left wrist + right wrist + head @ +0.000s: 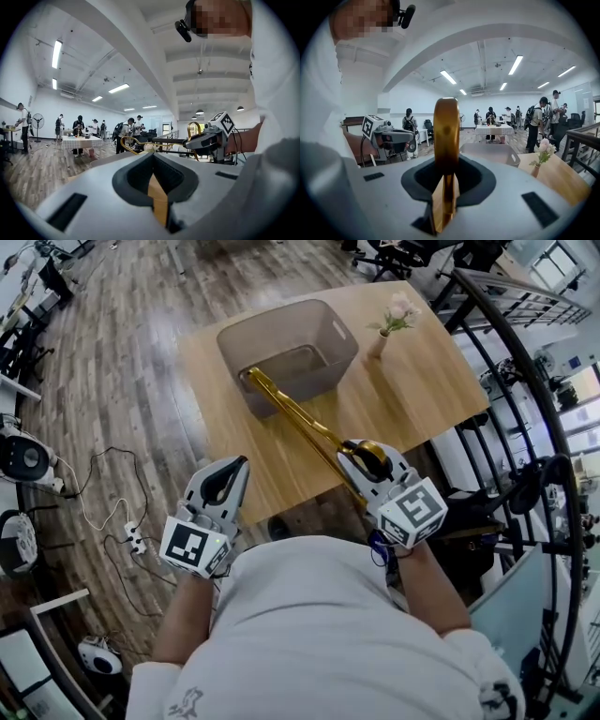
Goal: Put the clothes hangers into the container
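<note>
A gold clothes hanger (291, 413) runs from my right gripper (352, 451) across the wooden table (422, 381), and its far end lies over the near rim of the grey basket container (309, 362). The right gripper is shut on the hanger's hook end; in the right gripper view the gold hook (446, 136) stands upright between the jaws of that gripper (447, 164), with the container (490, 152) ahead. My left gripper (234, 465) hovers at the table's front left edge, jaws together and holding nothing. In the left gripper view, past the left gripper (152, 159), the right gripper (206, 140) and the hanger (140, 143) show.
A small vase of pink flowers (378, 341) stands on the table right of the container. A black railing (525, 362) curves along the right side. A power strip with cables (136, 540) lies on the wooden floor at left. Several people stand round a far table (82, 140).
</note>
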{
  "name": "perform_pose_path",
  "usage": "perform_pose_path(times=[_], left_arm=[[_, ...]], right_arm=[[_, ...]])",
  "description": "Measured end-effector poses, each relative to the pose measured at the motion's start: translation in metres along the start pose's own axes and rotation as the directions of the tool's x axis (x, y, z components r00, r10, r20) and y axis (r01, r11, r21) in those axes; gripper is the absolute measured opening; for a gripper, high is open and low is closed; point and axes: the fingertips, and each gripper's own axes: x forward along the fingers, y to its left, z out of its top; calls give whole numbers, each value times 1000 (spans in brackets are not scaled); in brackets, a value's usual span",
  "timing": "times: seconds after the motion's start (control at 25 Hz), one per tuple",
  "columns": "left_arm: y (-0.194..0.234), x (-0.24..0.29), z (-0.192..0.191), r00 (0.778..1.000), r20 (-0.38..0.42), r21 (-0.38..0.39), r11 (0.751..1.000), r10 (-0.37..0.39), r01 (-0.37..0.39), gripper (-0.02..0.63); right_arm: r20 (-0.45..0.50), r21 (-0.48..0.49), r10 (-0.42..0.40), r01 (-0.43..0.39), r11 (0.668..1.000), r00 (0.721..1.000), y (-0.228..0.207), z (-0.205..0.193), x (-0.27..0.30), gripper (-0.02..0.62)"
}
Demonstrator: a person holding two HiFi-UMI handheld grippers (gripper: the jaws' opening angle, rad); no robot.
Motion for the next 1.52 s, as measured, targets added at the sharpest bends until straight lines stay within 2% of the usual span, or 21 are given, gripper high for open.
perform_pose_path(times=[0.32,0.68,1.12,1.36,1.52], left_arm=[[34,-9,-10,1000,-11,-22,999,29,-29,6],[60,10,-12,996,-24,-37,996,83,-84,6],[105,49,-3,983,-20,-41,983,181,-182,6],[126,73,3,978,-25,-25,978,208,-208,6],[139,87,4,974,-28,-29,974,224,-225,6]], right_arm=[[-41,14,45,-44,999,998,12,-8,39,75],[-70,-7,91,-92,996,993,-22,-1,75,75],[-102,-139,140,-154,978,985,-93,50,126,75],[-131,-251,152,-181,951,980,-128,82,163,75],[-206,-313,162,-222,924,965,-145,87,193,75]])
